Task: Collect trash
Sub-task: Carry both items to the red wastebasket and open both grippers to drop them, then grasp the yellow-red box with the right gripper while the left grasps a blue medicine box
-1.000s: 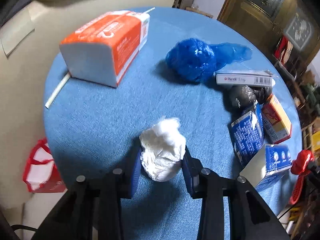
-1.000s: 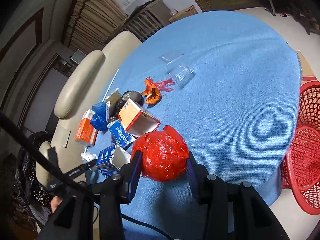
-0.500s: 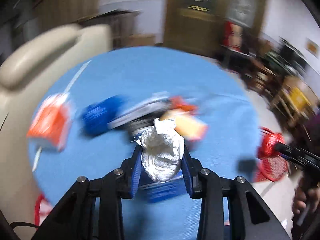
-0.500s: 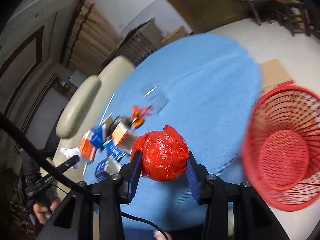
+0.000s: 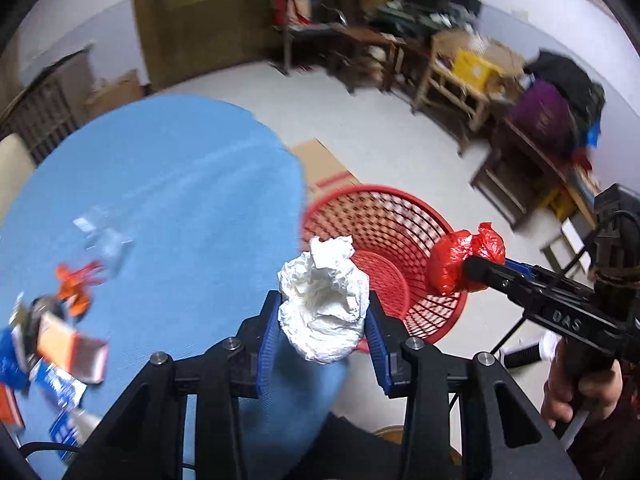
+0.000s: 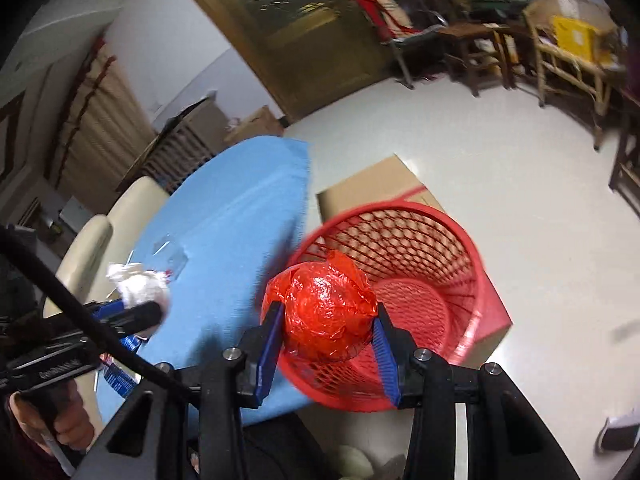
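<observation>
White crumpled paper (image 5: pixel 322 308) sits clamped between the blue pads of the left gripper (image 5: pixel 323 316), held over the near edge of the blue table (image 5: pixel 168 184). Red crinkled plastic, a wadded ball (image 6: pixel 328 308), is squeezed in the right gripper (image 6: pixel 327 330) just above the near rim of the red mesh basket (image 6: pixel 452 240) — the left view shows it over the basket's right side. That basket stands on the pale floor beside the table, with flat cardboard (image 6: pixel 376 184) under and behind it. Farther left on the tablecloth lie small boxes (image 5: pixel 68 348), an orange scrap (image 5: pixel 76 280) and a clear plastic piece (image 5: pixel 106 240). Beyond — wooden chairs (image 5: pixel 452 76) and a brown door (image 6: pixel 296 12).
</observation>
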Demonstrator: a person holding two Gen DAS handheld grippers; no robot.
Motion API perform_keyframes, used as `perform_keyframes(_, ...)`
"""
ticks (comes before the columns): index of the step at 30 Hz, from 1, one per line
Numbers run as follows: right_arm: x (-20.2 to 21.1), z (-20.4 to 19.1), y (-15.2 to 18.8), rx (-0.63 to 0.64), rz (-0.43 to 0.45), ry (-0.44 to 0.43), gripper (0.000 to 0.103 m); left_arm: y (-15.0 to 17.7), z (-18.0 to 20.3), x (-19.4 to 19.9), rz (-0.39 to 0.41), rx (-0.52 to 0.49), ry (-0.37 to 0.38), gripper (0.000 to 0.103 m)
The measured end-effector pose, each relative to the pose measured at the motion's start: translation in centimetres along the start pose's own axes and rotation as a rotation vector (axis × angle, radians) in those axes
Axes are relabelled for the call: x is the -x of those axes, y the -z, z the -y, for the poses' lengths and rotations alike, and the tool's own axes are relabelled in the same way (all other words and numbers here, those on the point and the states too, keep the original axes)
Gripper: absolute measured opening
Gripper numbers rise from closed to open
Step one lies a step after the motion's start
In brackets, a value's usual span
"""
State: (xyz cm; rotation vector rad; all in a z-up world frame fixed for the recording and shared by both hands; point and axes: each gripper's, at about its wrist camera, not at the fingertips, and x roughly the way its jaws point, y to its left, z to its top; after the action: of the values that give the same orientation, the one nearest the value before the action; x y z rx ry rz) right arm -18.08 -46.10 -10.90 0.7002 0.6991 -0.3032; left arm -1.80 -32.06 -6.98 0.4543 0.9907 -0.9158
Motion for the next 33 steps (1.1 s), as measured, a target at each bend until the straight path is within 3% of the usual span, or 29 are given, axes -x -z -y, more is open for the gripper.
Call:
perform_keyframes(2, 0.0, 0.9, 0.3, -0.023, -0.002, 0.005, 0.047, -0.7, 1.5, -1.4, -0.031, -0.026, 0.009, 0.044)
perform_keyframes(6, -0.4, 2.4, 0.2, -0.037, -0.012, 0.032, 0.051, -2.0, 3.6, -3.7, -0.064, -0.051, 0.000, 0.064)
perform_keyframes(10, -0.9, 3.3, 0.1, -0.063, -0.033, 0.056, 0.065, -1.9, 4.1, -3.7, -0.076, -0.052, -0.035, 0.066)
perform_keyframes(16, -1.4, 3.5, -0.2, -0.090, -0.031, 0.042, 0.066, -1.0, 2.9, -1.2, -0.029, -0.044, -0.158, 0.068)
perform_keyframes(22, -1.7, 1.0, -0.2, -0.047, -0.028, 0.023, 0.066, 0.1, 1.3, 2.8, 0.081, -0.051, -0.309, 0.073)
perform_keyframes(33, -2.0, -7.1, -0.4, 0.080, -0.037, -0.048, 0.066, 3.2, -5.3, 8.9, 0.166, 0.085, -0.430, 0.073)
